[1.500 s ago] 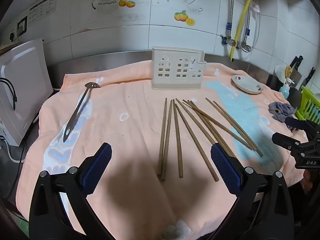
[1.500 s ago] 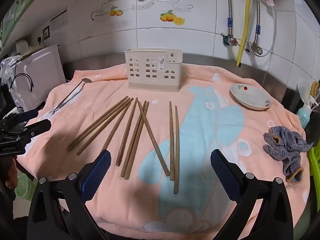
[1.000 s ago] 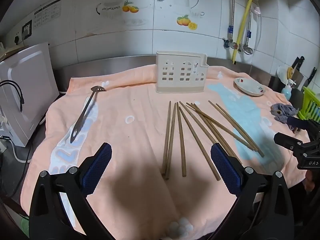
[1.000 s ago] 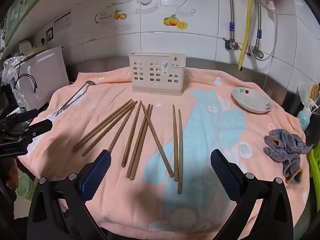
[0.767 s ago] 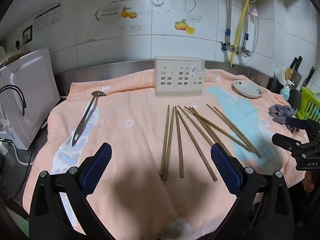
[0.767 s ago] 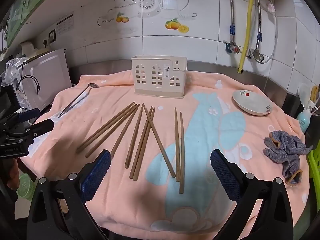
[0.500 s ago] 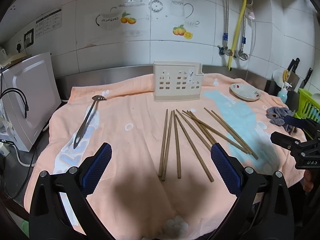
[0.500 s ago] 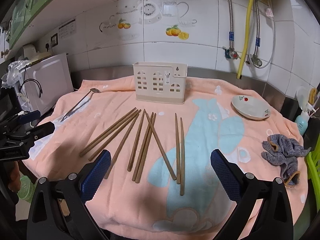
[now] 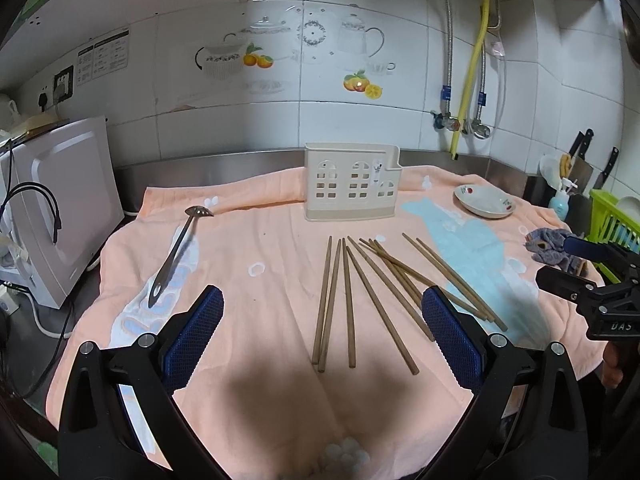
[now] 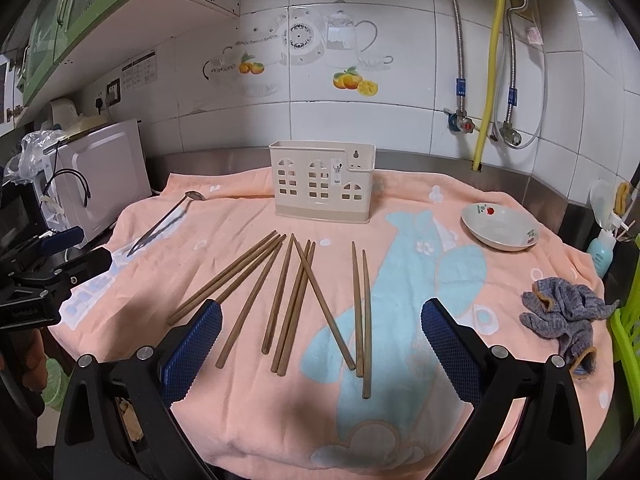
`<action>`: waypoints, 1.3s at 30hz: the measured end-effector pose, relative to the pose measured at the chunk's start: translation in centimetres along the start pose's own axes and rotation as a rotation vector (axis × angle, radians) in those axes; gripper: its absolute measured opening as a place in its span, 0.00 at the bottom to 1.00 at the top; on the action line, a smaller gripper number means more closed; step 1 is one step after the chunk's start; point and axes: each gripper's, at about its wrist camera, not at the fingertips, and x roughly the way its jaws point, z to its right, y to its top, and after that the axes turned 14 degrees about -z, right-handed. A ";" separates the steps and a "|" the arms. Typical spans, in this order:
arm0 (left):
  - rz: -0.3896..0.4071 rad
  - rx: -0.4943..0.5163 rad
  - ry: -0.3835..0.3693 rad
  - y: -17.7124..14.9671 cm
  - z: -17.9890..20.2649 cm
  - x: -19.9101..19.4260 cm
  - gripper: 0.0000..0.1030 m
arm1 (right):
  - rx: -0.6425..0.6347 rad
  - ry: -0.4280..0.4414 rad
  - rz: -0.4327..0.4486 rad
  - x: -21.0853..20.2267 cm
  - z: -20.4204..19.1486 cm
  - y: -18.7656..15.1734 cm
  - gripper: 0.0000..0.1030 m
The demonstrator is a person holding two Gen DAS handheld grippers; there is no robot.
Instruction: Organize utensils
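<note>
Ten chopsticks (image 10: pixel 296 300) lay fanned on the towel (image 10: pixel 400 420), long axes pointing toward the holder (image 10: pixel 322 184), ahead of both grippers, left (image 9: pixel 322 330) and right (image 10: pixel 320 334), jaws wide apart, empty.

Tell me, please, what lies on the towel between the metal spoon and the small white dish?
In the right wrist view, between the metal spoon and the white dish lie the wooden chopsticks, with the beige utensil holder just behind them.
</note>
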 end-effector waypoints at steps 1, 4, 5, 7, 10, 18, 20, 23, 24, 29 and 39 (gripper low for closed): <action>0.000 -0.001 -0.001 0.0 0.0 0.0 0.95 | 0.000 0.000 0.001 0.0 0.0 0.0 0.94; -0.001 -0.003 -0.003 -0.1 -0.1 0.0 0.95 | 0.000 0.000 0.006 -0.1 0.0 0.0 0.94; 0.001 -0.004 -0.003 -0.1 -0.2 0.0 0.95 | 0.000 0.001 0.007 -0.2 -0.1 0.0 0.94; 0.001 -0.006 -0.005 -0.1 -0.2 0.0 0.95 | -0.002 0.001 0.011 -0.3 -0.1 -0.1 0.94; 0.006 -0.009 -0.005 -0.1 -0.3 -0.2 0.95 | -0.005 0.002 0.015 -0.4 -0.2 0.0 0.94; 0.007 -0.014 -0.007 -0.2 -0.3 -0.3 0.95 | -0.007 0.004 0.018 -0.5 -0.4 -0.1 0.94; 0.008 -0.014 -0.004 -0.1 -0.2 -0.3 0.95 | -0.005 0.005 0.018 -0.5 -0.4 -0.1 0.94; 0.008 -0.012 -0.005 -0.1 -0.3 -0.3 0.95 | -0.006 0.007 0.017 -0.5 -0.5 -0.1 0.94; 0.008 -0.013 -0.004 -0.1 -0.2 -0.3 0.95 | -0.006 0.007 0.017 -0.5 -0.7 -0.1 0.94; 0.008 -0.013 -0.004 -0.2 -0.2 -0.4 0.95 | -0.008 0.009 0.015 -0.4 -0.8 0.0 0.94; -0.003 -0.012 -0.004 -0.1 0.0 -0.1 0.95 | -0.008 0.001 0.012 -0.1 -0.8 0.0 0.94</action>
